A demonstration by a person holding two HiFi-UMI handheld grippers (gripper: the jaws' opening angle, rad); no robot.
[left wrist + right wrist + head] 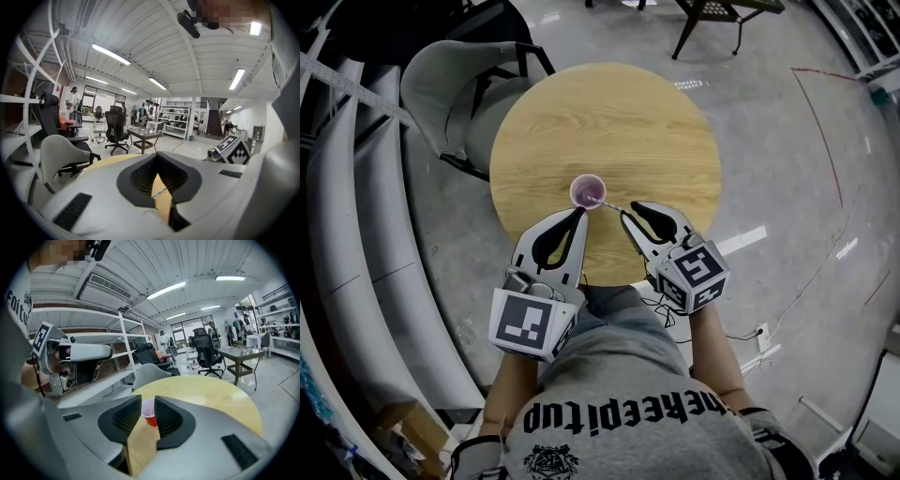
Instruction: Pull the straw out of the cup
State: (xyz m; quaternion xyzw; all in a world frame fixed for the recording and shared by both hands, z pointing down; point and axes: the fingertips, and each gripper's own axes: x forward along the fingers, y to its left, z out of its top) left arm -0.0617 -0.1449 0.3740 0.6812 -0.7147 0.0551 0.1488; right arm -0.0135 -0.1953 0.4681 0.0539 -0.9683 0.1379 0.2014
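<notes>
On table (pixel 609 112), straw (pixel 614 205) lengthwise from cup (pixel 587 190) toward spread right gripper (pixel 632 210); left gripper (pixel 578 214) pressed together.

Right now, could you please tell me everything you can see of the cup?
The cup is small and round, red outside and pale inside, seemingly plastic. It stands upright on the round wooden table, near the person's edge. A thin straw runs from beside its rim toward the right gripper; whether it touches the cup is unclear.
</notes>
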